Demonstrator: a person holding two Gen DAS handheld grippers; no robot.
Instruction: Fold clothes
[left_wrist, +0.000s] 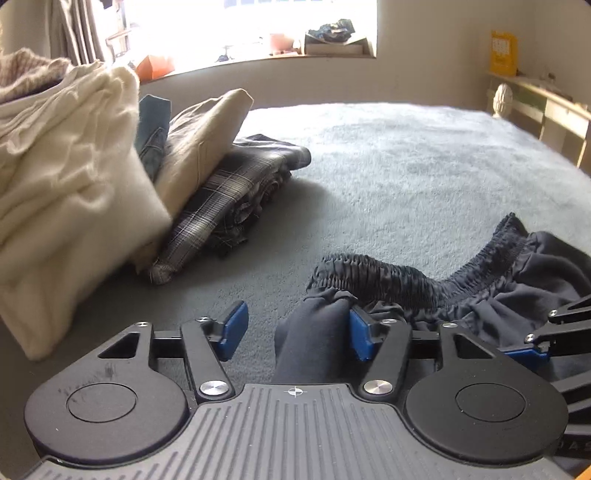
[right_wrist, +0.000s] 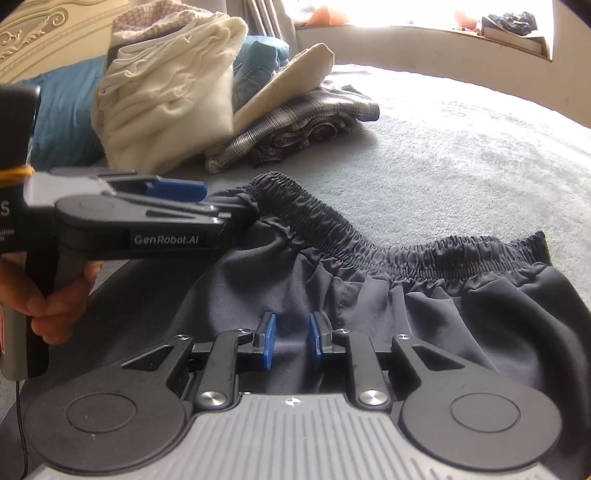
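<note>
The dark navy elastic-waisted shorts are cut off at the right and lower edges of the right wrist view, and their lower part is covered by the gripper body. The blue denim garment is largely hidden between the cream knitted sweater and the beige folded cloth. Whatever is printed on the yellow box cannot be read. The items on the windowsill are washed out by glare.
</note>
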